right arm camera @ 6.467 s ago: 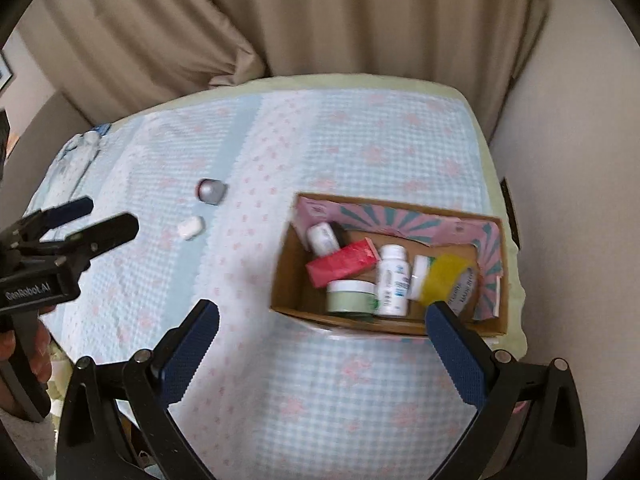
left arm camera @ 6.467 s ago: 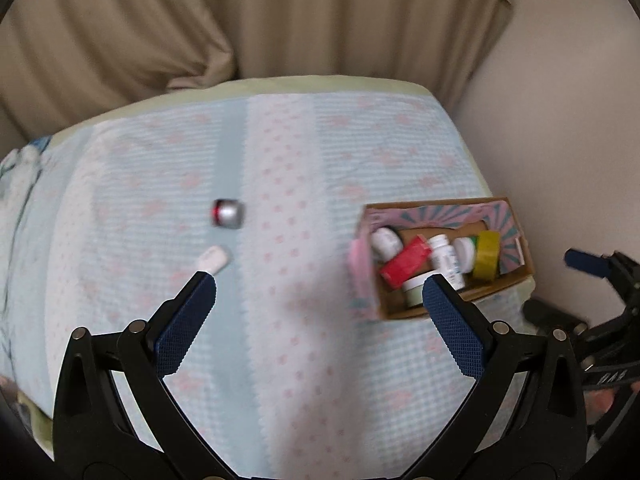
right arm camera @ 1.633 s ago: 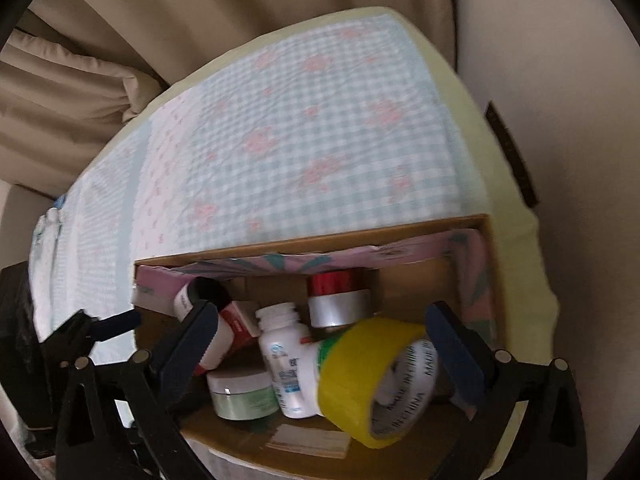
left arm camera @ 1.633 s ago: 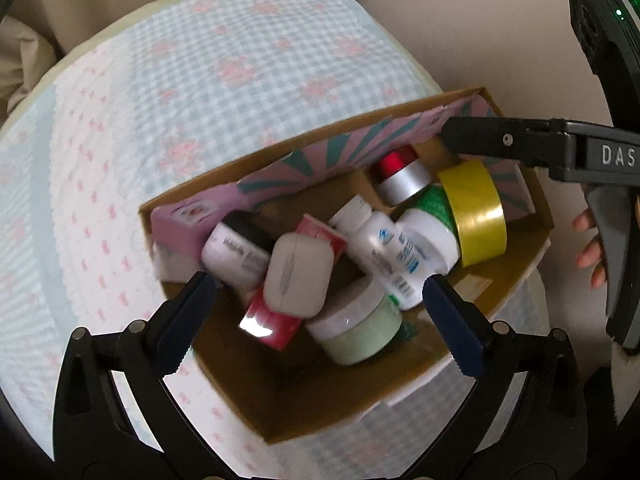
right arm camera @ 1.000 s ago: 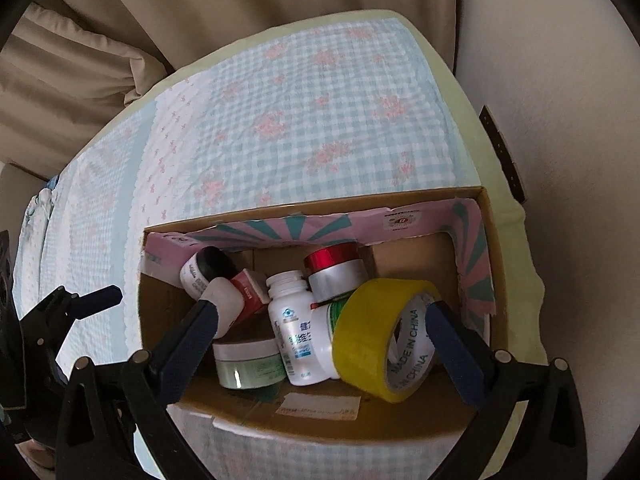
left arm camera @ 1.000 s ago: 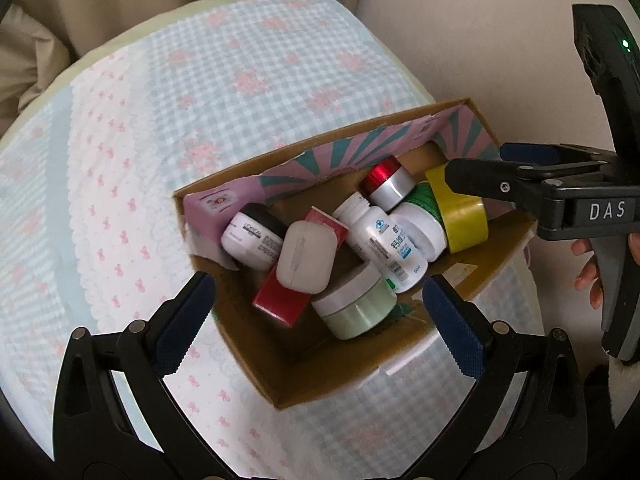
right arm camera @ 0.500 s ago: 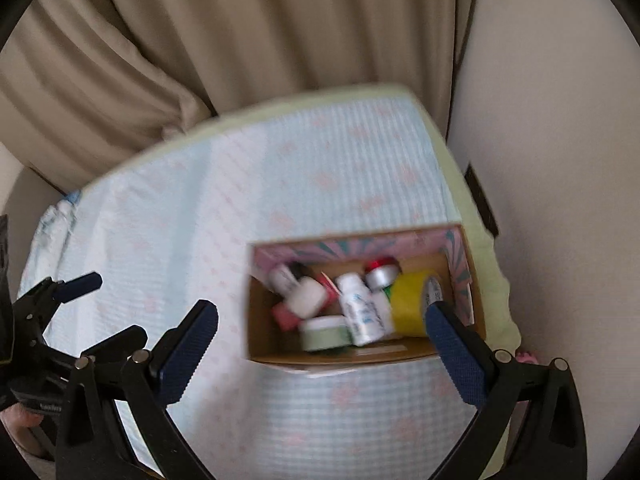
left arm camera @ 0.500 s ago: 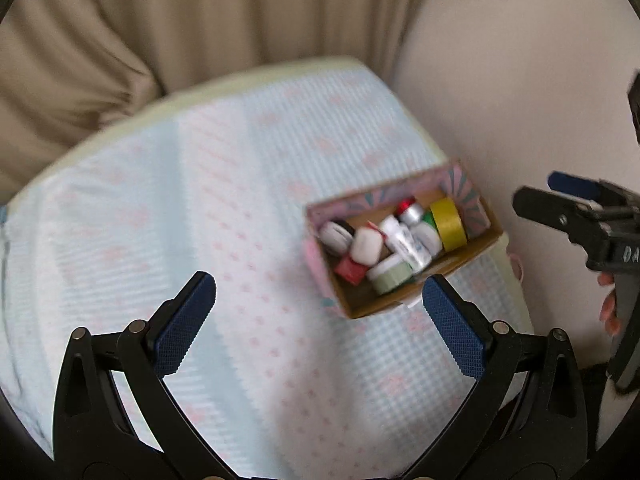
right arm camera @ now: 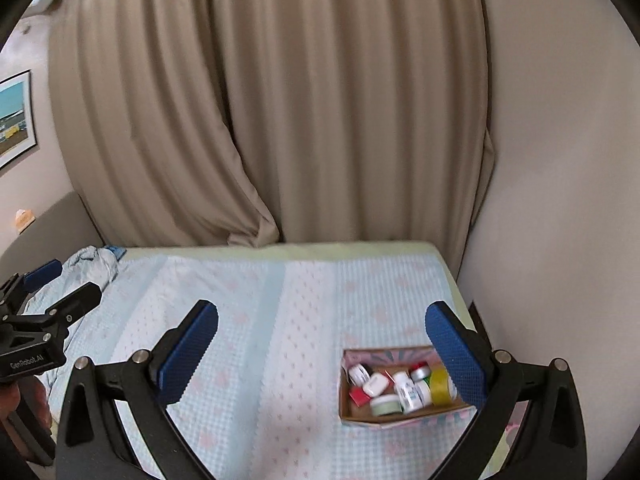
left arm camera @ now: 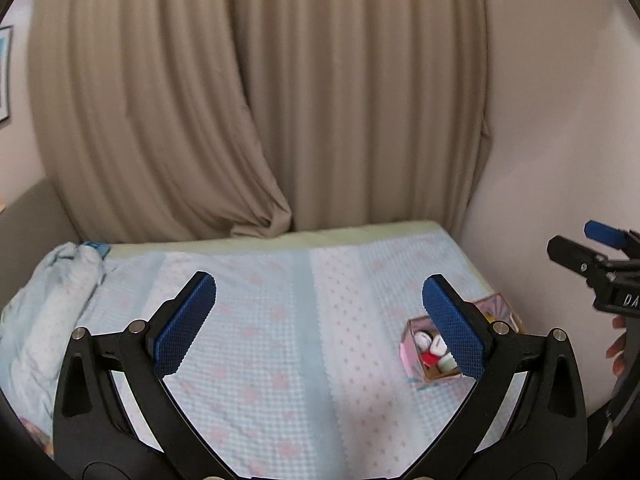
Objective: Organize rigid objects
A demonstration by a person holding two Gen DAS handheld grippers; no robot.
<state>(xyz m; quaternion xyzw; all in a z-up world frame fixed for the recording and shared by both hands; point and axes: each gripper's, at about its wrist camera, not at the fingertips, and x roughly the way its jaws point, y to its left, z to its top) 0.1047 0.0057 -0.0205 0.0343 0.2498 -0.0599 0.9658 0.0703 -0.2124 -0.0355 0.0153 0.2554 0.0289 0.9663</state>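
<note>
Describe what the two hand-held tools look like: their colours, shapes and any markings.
Both match. The left tool and right tool have matte black, V-shaped frames with silver rivets. Each finger ends in a blue pad with a fine dimpled texture. White lettering marks the bodies: "GenRobot.AI" on the left, a cut-off "DA" on the right. Bare fingertips show at both handles; no cables or sleeves are visible.

Beige curtain behind patterned bed

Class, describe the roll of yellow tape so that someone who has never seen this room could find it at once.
Start at the bed with the pale blue checked cover, then go to the open cardboard box near its right edge by the wall. The roll of yellow tape stands at the box's right end, beside the white bottles. It is the only yellow ring in the box.
</note>
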